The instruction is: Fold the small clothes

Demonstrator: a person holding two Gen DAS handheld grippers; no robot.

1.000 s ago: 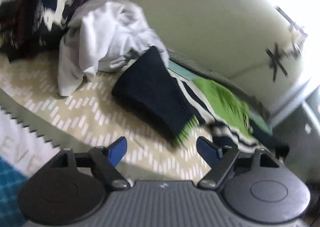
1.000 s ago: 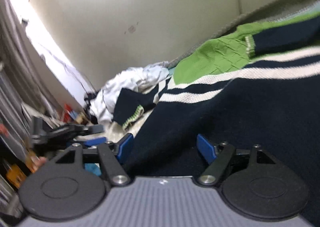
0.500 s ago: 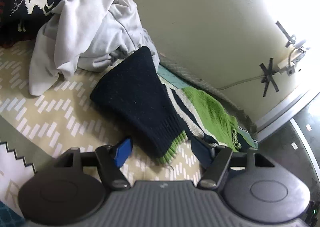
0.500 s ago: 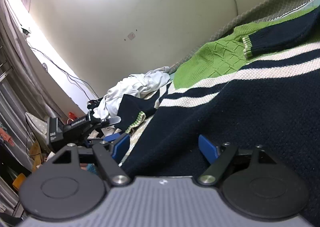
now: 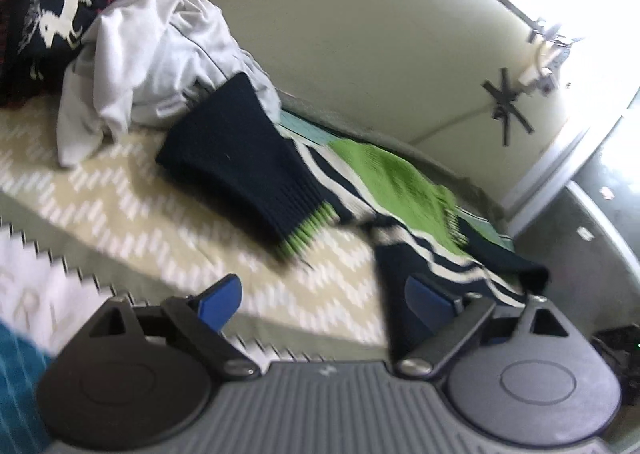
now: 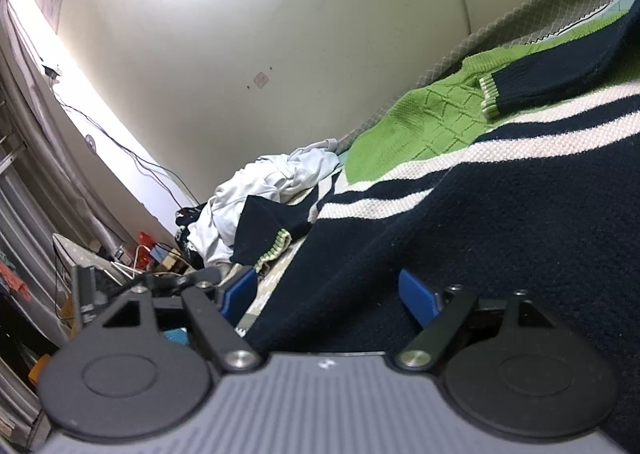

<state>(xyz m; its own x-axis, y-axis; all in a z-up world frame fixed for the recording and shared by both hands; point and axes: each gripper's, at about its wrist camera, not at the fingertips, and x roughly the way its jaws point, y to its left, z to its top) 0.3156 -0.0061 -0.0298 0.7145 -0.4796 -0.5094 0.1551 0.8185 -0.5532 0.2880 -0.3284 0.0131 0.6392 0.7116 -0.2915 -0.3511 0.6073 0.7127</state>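
A knit sweater, navy with white stripes and a green yoke, lies spread on a patterned bedspread (image 5: pixel 132 210). In the left wrist view its navy sleeve (image 5: pixel 244 162) with a green-edged cuff points toward me and the body (image 5: pixel 404 198) runs right. My left gripper (image 5: pixel 320 298) is open, low over the bedspread, its right finger at the sweater's hem. In the right wrist view the sweater's navy body (image 6: pixel 480 230) fills the right side, the other sleeve (image 6: pixel 552 82) folded across the yoke. My right gripper (image 6: pixel 328 294) is open over the hem, holding nothing.
A crumpled white garment (image 5: pixel 156 54) and a dark one with white horses (image 5: pixel 44 18) are heaped at the far left by the wall. In the right wrist view the white heap (image 6: pixel 260 198) lies beyond the sleeve, with cluttered shelves and wires (image 6: pixel 132 254) at the left.
The left gripper has drawn back and shifted right, so its right finger now meets the sweater's hem. The right gripper has stayed open over the hem, barely moving.
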